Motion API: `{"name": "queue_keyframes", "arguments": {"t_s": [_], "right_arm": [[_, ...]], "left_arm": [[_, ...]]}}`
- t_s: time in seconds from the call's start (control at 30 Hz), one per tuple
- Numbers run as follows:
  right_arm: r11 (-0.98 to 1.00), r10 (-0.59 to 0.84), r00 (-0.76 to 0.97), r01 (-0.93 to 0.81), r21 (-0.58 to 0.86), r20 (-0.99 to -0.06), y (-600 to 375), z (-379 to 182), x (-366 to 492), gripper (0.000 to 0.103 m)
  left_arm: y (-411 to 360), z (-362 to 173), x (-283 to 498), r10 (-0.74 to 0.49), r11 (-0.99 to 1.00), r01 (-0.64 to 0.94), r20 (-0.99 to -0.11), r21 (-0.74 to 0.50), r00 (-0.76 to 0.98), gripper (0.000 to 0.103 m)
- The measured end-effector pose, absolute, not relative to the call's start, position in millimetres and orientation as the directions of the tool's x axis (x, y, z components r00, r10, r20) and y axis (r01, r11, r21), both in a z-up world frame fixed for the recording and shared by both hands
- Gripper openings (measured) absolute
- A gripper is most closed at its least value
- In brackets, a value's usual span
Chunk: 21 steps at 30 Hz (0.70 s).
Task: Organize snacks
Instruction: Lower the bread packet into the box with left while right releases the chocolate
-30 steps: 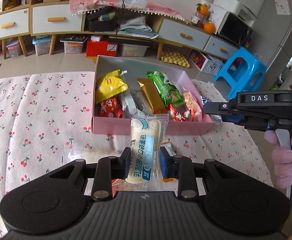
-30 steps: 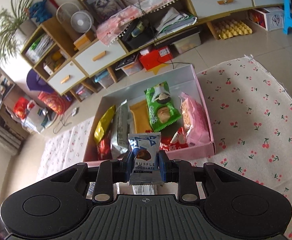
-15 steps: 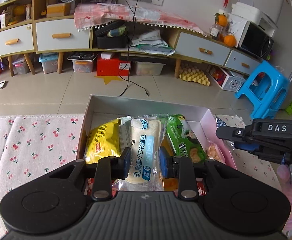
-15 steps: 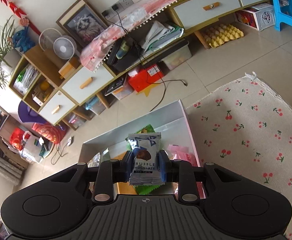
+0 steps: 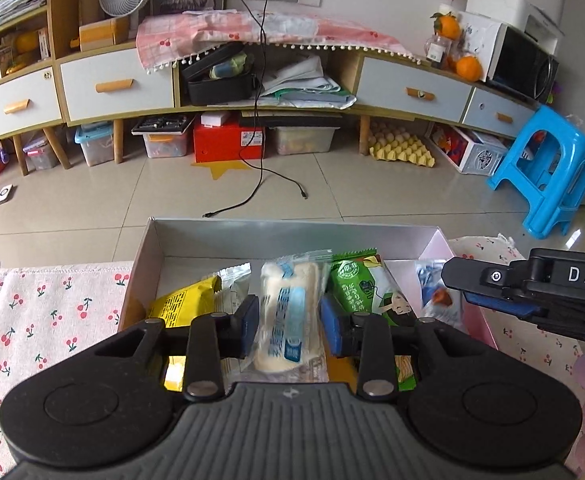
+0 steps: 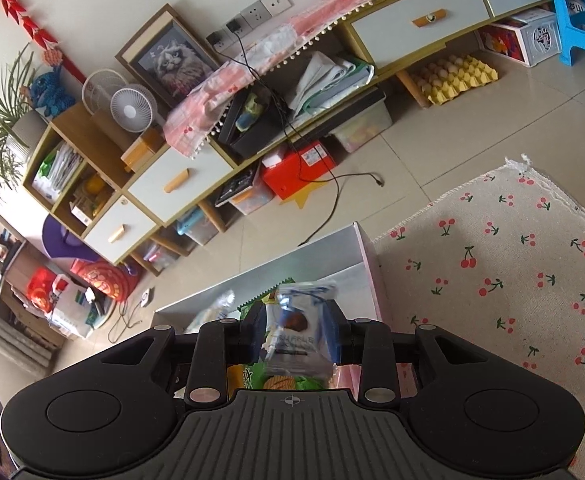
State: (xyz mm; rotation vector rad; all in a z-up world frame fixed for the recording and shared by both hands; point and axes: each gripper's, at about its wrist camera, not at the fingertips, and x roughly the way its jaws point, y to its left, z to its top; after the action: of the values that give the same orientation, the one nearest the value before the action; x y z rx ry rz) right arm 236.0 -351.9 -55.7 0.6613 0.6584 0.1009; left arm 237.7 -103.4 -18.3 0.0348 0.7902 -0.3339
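With my left hand-held gripper [image 5: 288, 326] pinching the cream bread packet [image 5: 286, 316] and my right hand-held gripper [image 6: 297, 336] pinching the truffle chocolate packet [image 6: 298, 330], both over the pink box [image 5: 476, 320], I should lower each into a free gap before letting go.

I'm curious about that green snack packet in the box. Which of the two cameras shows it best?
The left wrist view. There the green packet lies in the pink box with its upper printed face in plain sight, right of the left gripper. In the right wrist view only scraps of it peek out behind the right gripper and its chocolate packet.
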Motion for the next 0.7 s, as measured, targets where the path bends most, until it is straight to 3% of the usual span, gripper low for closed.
{"name": "queue_keyframes", "arguments": {"t_s": [0.07,0.43,0.7], "right_arm": [[0.792,0.286,0.796,0.117,0.599,-0.534,-352.6,-55.2,234.8,0.044],[0.797,0.277,0.785,0.134,0.589,-0.554,-348.0,-41.6,218.6,0.055],[0.833,0.261,0.779,0.117,0.541,-0.571,-332.4,-15.1,193.3,0.068]], "left_arm": [[-105.1,-15.5,237.5,-0.276,0.947,0.311,-0.691,-0.078,0.668,0.055],[-98.6,-1.8,220.9,-0.269,0.944,0.324,-0.698,-0.056,0.664,0.062],[-85.3,10.1,199.1,-0.278,0.943,0.326,-0.7,-0.068,0.658,0.075]]}}
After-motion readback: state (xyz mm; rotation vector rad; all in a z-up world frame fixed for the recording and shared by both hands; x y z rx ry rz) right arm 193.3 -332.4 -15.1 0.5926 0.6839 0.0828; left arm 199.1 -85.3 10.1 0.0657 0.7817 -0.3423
